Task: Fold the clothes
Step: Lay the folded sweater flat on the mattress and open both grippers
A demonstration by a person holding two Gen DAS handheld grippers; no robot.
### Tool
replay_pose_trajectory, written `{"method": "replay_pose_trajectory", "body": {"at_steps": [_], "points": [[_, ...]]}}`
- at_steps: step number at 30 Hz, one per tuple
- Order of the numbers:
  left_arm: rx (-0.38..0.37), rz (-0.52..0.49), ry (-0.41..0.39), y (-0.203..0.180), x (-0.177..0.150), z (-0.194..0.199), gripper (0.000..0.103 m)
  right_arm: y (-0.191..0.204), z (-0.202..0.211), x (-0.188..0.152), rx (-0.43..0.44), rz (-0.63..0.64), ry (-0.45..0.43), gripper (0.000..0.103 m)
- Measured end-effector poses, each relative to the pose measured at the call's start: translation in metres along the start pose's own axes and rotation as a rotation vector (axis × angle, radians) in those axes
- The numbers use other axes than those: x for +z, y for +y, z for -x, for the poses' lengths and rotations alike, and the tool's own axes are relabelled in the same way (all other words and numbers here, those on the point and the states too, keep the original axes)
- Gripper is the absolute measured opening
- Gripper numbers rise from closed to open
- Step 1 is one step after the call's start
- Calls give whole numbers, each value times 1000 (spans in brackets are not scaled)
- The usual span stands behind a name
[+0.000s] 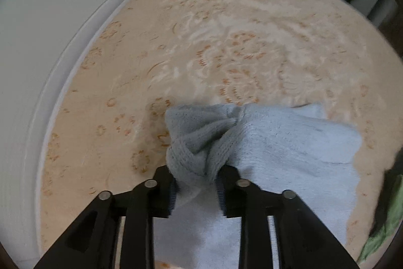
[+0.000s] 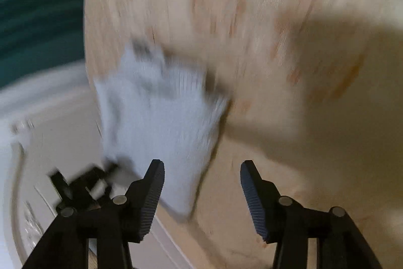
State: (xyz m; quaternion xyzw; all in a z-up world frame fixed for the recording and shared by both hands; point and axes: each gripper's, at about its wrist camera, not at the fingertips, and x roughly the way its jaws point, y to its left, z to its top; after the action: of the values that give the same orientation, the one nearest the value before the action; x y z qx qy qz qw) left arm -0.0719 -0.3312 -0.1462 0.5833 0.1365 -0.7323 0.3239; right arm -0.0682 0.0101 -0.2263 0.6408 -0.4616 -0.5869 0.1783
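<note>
Blue towel (image 1: pixel 289 143) between left jaws

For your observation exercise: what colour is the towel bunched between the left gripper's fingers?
Light blue towel, clearest in the left wrist view, bunched in the left gripper.

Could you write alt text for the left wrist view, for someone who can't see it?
Two black fingers of the left gripper pinch a bunched fold of a light blue terry towel, which trails across a beige floral-patterned surface. A white wall curves along the left, and a green cloth peeks in at the lower right edge.
</note>
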Motion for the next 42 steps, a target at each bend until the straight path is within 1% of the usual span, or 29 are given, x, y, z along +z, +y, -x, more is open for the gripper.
{"method": "replay_pose_trajectory", "body": {"at_steps": [1,2,3,4,5,6,7,8,9,10,11,12,13,14,15,17,18,19,20,22,25,27,28,31,34,37,42], "points": [[35,-27,-3,4,7,6,36,4,15,3,-8,34,-53,53],[68,-57,-25,0,8,20,38,13,29,-6,-29,127,-96,53],[111,-106,-78,-5,9,38,39,23,43,-15,-50,221,-139,53],[156,-159,-137,-10,10,55,43,32,57,-23,-72,314,-182,53],[184,-209,-191,-15,8,73,50,41,70,-32,-93,407,-224,53],[183,-251,-251,-19,2,96,57,50,84,-40,-114,501,-267,52],[177,-292,-312,-22,-5,120,75,63,95,-49,-137,605,-305,52],[147,-308,-358,-24,-14,139,96,93,90,-62,-168,774,-312,52],[91,-304,-400,-25,-30,153,103,121,84,-73,-199,935,-319,52],[30,-296,-443,-26,-48,167,103,138,77,-81,-225,1044,-324,52],[-7,-284,-461,-28,-65,171,103,144,78,-104,-236,1138,-326,52],[-31,-276,-469,-30,-83,170,103,133,85,-127,-232,1185,-332,51],[-48,-271,-492,-34,-110,163,103,124,90,-144,-227,1225,-336,52],[-47,-258,-497,-36,-128,155,103,122,79,-139,-216,1225,-335,52],[-48,-243,-487,-36,-144,146,103,115,76,-145,-205,1206,-334,52],[-93,-199,-444,-30,-175,126,103,103,66,-151,-182,1164,-317,55],[-98,-175,-428,-26,-187,118,103,98,72,-156,-187,1143,-294,55],[-93,-150,-420,-20,-199,109,103,92,76,-161,-193,1124,-271,55],[-73,-137,-414,-16,-207,102,103,84,77,-165,-208,1113,-245,55],[-38,-131,-376,-10,-217,90,103,70,71,-167,-229,1093,-218,55],[-27,-98,-385,-1,-218,81,103,60,70,-162,-230,1048,-188,55],[-12,-74,-438,5,-218,83,103,55,66,-160,-243,1035,-178,56],[-15,-69,-451,8,-217,81,103,53,68,-160,-249,1034,-183,56],[-20,-57,-414,12,-218,71,103,49,74,-158,-246,1017,-193,58],[-26,-52,-392,12,-218,65,103,45,71,-153,-256,990,-193,58],[-23,-65,-384,10,-221,63,103,44,68,-154,-255,968,-182,58],[-58,-91,-384,1,-225,67,103,43,63,-145,-268,948,-169,58]]}}
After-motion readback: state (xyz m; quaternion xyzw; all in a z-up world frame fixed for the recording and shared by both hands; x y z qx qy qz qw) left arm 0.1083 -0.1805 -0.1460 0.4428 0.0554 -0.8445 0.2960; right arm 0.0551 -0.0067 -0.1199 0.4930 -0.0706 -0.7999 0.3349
